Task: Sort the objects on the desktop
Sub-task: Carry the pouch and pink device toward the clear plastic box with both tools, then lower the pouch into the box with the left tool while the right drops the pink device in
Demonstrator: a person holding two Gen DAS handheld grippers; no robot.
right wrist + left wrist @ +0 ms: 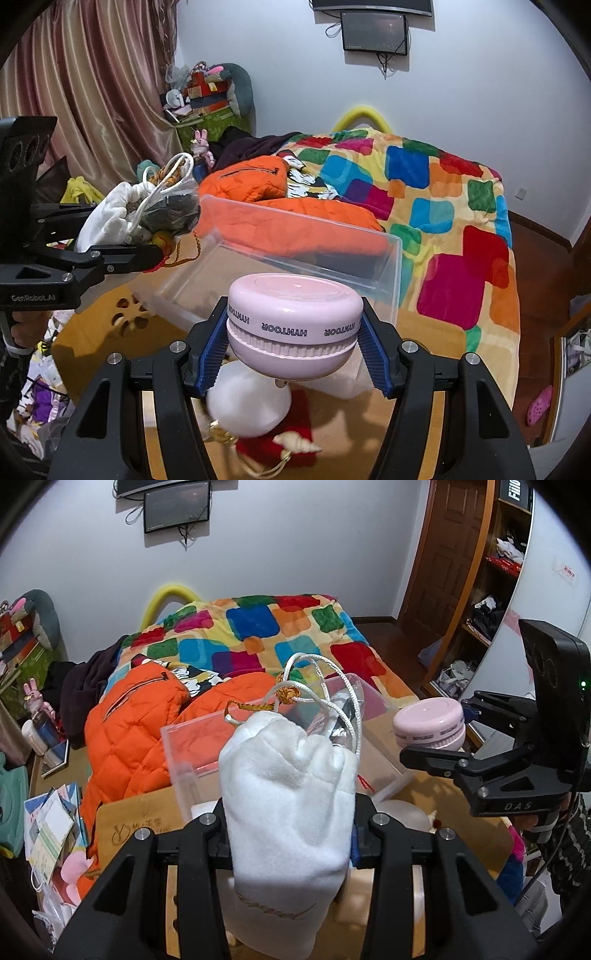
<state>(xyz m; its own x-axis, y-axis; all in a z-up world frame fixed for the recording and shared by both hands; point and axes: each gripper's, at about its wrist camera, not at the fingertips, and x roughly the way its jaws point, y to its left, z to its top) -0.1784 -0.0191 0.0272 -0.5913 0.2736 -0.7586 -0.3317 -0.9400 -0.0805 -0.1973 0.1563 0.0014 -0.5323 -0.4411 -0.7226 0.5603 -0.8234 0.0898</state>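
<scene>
White plush, left wrist view: one soft white drawstring pouch (288, 812) sits clamped in the left hand-held gripper (290, 834), just in front of the clear plastic box (192, 753).
Left grip: jaws drawn in narrow, pressing the pouch's sides; the cloth bulges above them.
Pouch cords: one white cord (317, 672) and one braided gold cord (258, 706) loop up over the near wall of the box.
Pouch handling: likely light, limp and squashy; it should not slip, yet the loose cords could snag the box rim. Best held around the body, as now.
Right side of the box: the right hand-held gripper (436, 734) carries one pink round case (428, 723), beside the box's right end.
Pink plastic, right wrist view: the case (293, 321) is pinched at its two sides by the ribbed blue pads (212, 354), jaws about half apart, just in front of the box (295, 243).
Case handling: appears rigid, smooth and rounded, so it may slide; the grooved seam is the safer place to press.
Under the case: one white pouch (247, 402), one red pouch (299, 454) and one seashell (295, 441) lie on the wooden table (88, 332).
Left of the box: the other gripper (122, 236) holds its pouch (110, 214).
Box count: one, no contents that I can make out.
</scene>
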